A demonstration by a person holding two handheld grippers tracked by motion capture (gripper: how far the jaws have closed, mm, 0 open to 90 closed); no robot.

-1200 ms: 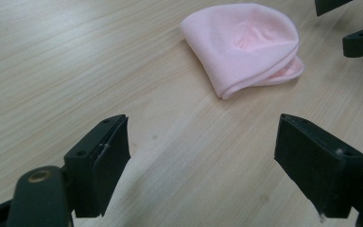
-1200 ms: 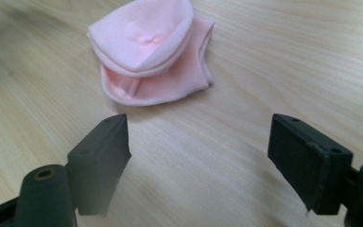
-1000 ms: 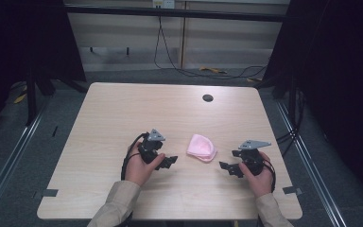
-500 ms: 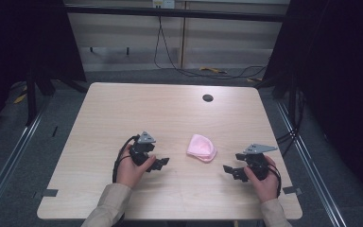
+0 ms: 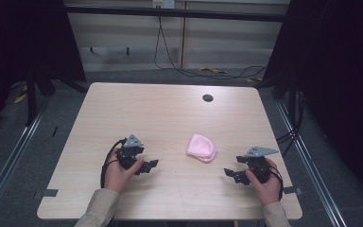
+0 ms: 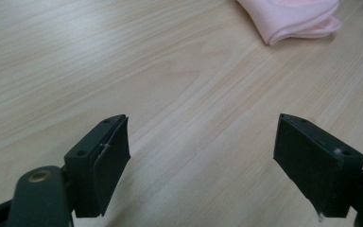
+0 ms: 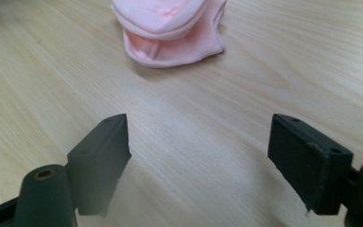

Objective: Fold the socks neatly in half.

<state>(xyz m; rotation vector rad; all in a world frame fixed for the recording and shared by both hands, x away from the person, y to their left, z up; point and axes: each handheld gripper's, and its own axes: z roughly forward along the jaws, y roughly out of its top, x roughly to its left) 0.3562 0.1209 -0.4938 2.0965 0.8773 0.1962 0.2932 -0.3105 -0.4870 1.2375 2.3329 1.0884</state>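
A: Entry for this frame. Nearest the person, both hands rested low on the table (image 5: 123, 109). The left gripper (image 5: 147, 166) had its jaws spread wide with nothing between them but bare wood. The right gripper (image 5: 232, 173) was the same: jaws apart, empty.

B: And the work item?

A: A folded pink cloth (image 5: 202, 147), lying flat between the two grippers and a little farther up the table than either. Apart from both; no contact.

B: As seen along the jaws?

A: From the left gripper view the pink cloth (image 6: 293, 18) sat beyond the fingers (image 6: 105, 163), off toward the upper right, well clear of the gap. From the right gripper view the pink cloth (image 7: 170, 29) lay ahead of the jaws, slightly left of centre, with its open layered edge facing that camera.

B: Step in hand?

A: Judged as pre-grasp, or possibly a pause with the cloth folded. Nothing was held. Any next move would call for a forward reach, jaws lowered to the tabletop, closing on an edge layer rather than the whole bundle.

B: Farther back?

A: A small dark round spot (image 5: 207, 98) near the far edge, not involved.
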